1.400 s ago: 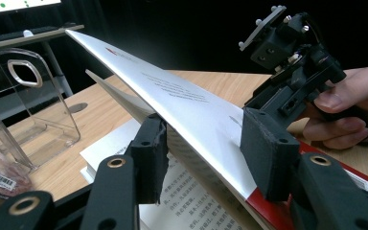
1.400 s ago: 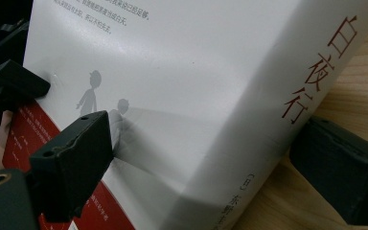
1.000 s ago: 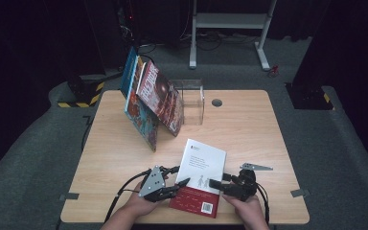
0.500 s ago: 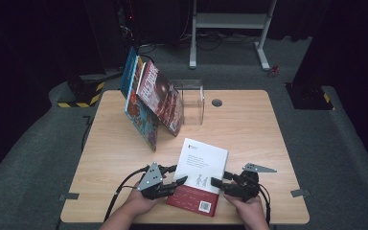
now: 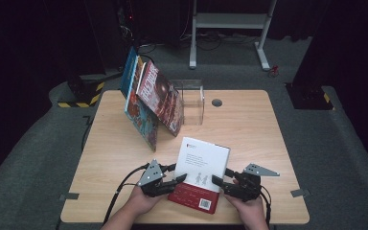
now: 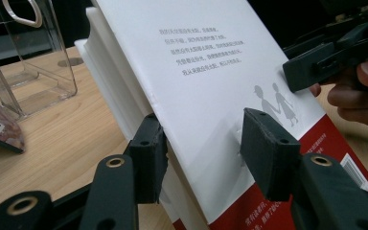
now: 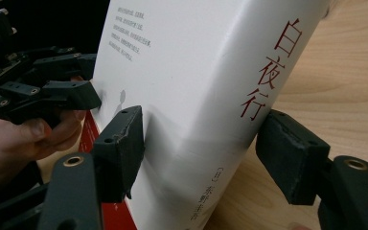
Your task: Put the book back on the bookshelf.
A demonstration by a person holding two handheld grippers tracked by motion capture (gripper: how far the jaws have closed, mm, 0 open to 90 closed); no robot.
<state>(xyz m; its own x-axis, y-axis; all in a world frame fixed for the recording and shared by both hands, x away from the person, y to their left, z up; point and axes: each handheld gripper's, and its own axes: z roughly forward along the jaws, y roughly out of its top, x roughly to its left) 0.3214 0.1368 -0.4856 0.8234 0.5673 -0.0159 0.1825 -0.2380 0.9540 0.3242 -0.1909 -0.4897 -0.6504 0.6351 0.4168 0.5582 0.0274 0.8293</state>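
Between both sets of fingers, a white book lies on the counter, long axis running away; left gripper clamps its edge, right gripper, fingers just closing, straddles its spine.

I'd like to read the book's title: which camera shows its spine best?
The right gripper view: the white book turns its spine with red characters toward it. The left gripper view shows its back cover, the high view its whole outline.

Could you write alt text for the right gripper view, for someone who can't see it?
A hand-held gripper straddles the spine of a white book with red lettering, one jaw on the cover, the other just off it. The other hand-held gripper meets the book's far edge above a wooden table.
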